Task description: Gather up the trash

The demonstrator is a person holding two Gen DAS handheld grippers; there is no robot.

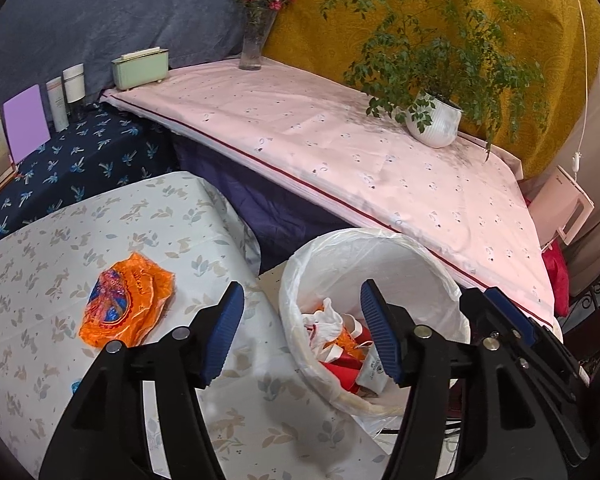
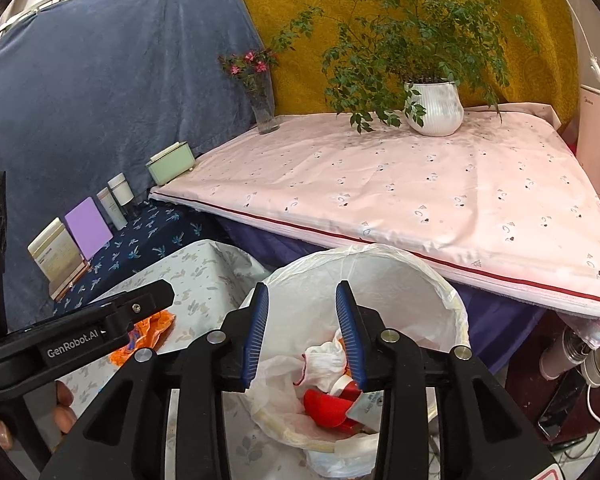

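An orange crumpled wrapper (image 1: 126, 300) lies on the leaf-patterned tablecloth (image 1: 40, 260). My left gripper (image 1: 302, 320) hovers to its right, open and empty, over the table edge and the bin rim. The round bin with a white liner (image 1: 380, 248) holds a crumpled white bag and red cups (image 1: 340, 372). My right gripper (image 2: 302, 320) hangs open over the bin (image 2: 400, 256) with nothing between its blue pads. Below it lie the white bag (image 2: 324, 356) and red cups (image 2: 324, 400). The wrapper (image 2: 152, 328) is partly hidden behind my left gripper's black finger (image 2: 140, 304).
A pink-covered table (image 1: 340, 140) behind the bin carries a potted plant (image 1: 434, 120), a flower vase (image 1: 254, 44) and a green box (image 1: 140, 68). Bottles (image 1: 66, 92) and a purple card (image 1: 26, 124) stand on a dark blue cloth at left. A hand (image 2: 64, 404) holds the left gripper.
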